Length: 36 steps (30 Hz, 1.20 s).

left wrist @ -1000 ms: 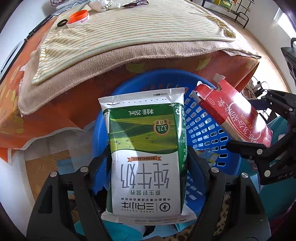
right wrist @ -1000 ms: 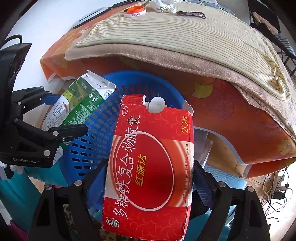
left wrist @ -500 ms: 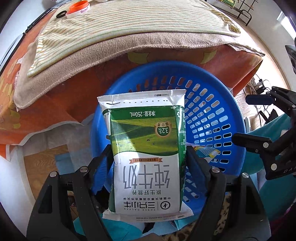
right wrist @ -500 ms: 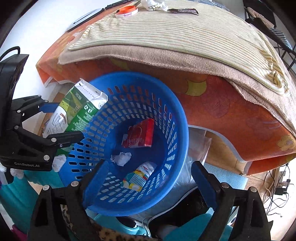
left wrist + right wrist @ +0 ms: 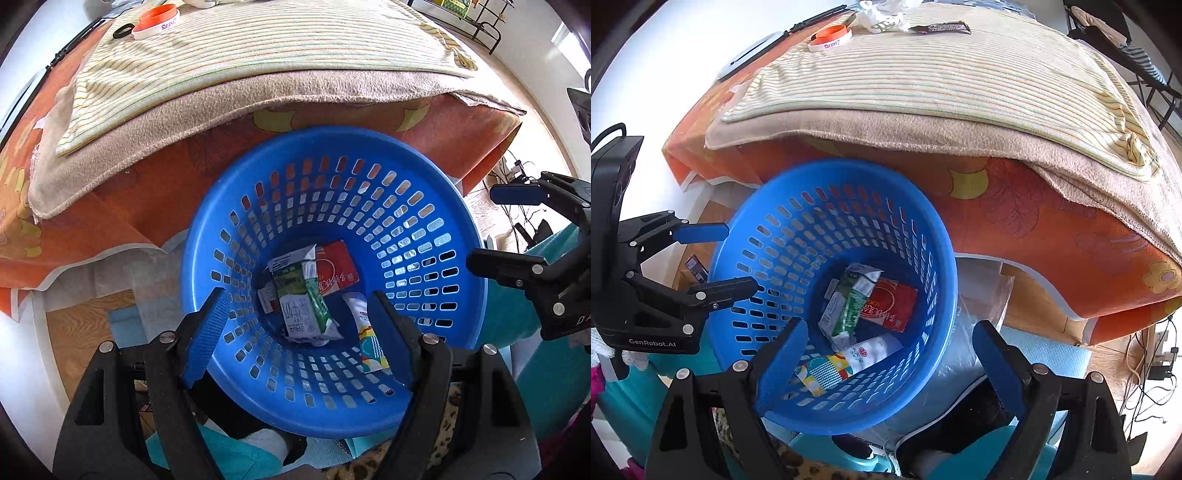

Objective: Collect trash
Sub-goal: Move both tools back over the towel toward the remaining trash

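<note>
A blue perforated basket (image 5: 406, 206) stands below the table's edge. At its bottom lie a green and white milk carton (image 5: 301, 302), a red box (image 5: 334, 267) and a white packet with a colourful end (image 5: 369, 332). My left gripper (image 5: 299, 336) hangs open over the basket with nothing between its fingers. My right gripper (image 5: 888, 362) is open and empty above the basket's near rim. In the right wrist view the basket (image 5: 798, 229) holds the carton (image 5: 846, 302), the red box (image 5: 892, 302) and the packet (image 5: 842, 363). The left gripper (image 5: 733, 260) shows at the basket's left.
A table under an orange flowered cloth (image 5: 1015, 206) and a striped towel (image 5: 258, 48) stands behind the basket. At its far end lie an orange and white ring (image 5: 829, 37), crumpled white paper (image 5: 882, 16) and a dark wrapper (image 5: 940, 27). Cables (image 5: 1145, 354) lie on the floor at right.
The right gripper opened first and the red box fell into the basket. Then the left gripper opened and the milk carton dropped in on top of it.
</note>
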### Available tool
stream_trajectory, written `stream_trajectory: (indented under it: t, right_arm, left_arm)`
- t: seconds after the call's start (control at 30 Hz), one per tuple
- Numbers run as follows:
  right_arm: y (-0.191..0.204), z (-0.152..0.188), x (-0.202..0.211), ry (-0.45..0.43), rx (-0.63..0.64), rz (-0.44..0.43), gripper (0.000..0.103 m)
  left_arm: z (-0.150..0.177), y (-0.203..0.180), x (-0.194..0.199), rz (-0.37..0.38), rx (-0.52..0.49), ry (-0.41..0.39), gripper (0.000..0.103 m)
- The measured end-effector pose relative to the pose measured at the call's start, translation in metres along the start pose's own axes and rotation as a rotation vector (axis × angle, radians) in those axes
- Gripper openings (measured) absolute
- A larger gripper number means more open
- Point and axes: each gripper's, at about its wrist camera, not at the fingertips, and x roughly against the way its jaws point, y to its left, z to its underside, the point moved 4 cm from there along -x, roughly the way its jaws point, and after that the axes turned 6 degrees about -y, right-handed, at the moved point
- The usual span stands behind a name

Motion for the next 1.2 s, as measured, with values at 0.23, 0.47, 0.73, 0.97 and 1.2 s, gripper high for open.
stream_trajectory:
  t: [0.23,0.47,0.73,0.97,1.2]
  right_arm:
    - [-0.002,-0.008,0.006,-0.019,-0.013,-0.006,0.092]
    - [-0.002,-0.023,0.017,-0.06,-0.023,-0.018,0.092]
    - [-0.006,-0.054,0.033,-0.123,-0.014,-0.013,0.092]
    - [-0.018,-0.093,0.048,-0.192,-0.024,-0.01,0.092]
    - [-0.034,-0.146,0.054,-0.261,-0.026,0.017,0.092]
  left_arm:
    - [-0.014,0.001,0.017,0.007,0.02,-0.041,0.079]
    - [-0.045,0.018,0.046,0.012,0.087,-0.123,0.079]
    - [-0.084,0.033,0.065,-0.021,0.082,-0.192,0.079]
    - [-0.123,0.05,0.074,-0.07,0.055,-0.241,0.079]
    - [-0.162,0.085,0.071,-0.087,0.097,-0.26,0.079]
